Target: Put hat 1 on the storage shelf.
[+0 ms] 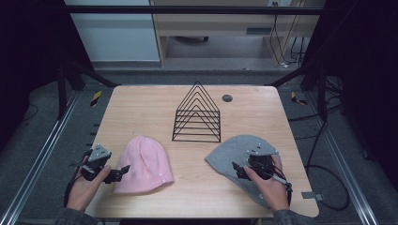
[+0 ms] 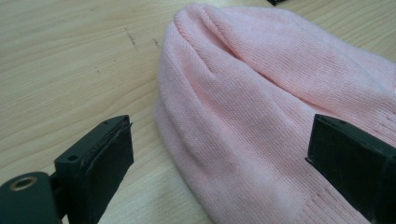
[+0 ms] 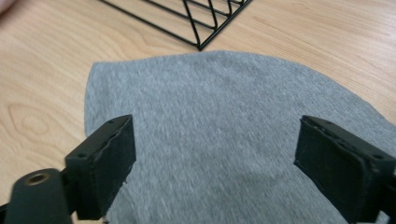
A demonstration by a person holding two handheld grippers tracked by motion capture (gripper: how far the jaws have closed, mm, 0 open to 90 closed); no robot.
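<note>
**Observer:** High view put your left gripper (image 1: 123, 170) at the lower left of the frame, just beside the left edge of the pink knitted beanie (image 1: 143, 164), which lay flat on the light wooden table (image 1: 141, 105). Your jaws stood apart there, with nothing clamped.

**Operator:** And my other hand?

**Observer:** Your right gripper (image 1: 238, 169) hovered at the lower right, over the grey jersey beanie (image 1: 230, 152) that lay flat there. Its jaws were also wide apart and held nothing. The two hats lay well apart, and the black wire triangular rack (image 1: 197, 115) stood between them, farther up the frame.

**Operator:** What did the gripper cameras give you?

**Observer:** Left gripper view showed the pink hat (image 2: 261, 102) filling the middle and right of the frame, with its edge lying between your two black jaws; whether the right one touched the knit I could not tell. Right gripper view showed the grey hat (image 3: 219, 135) spread across the gap between your jaws, and a corner of the wire rack (image 3: 196, 18) at the top, just beyond the cloth's far edge.
</note>
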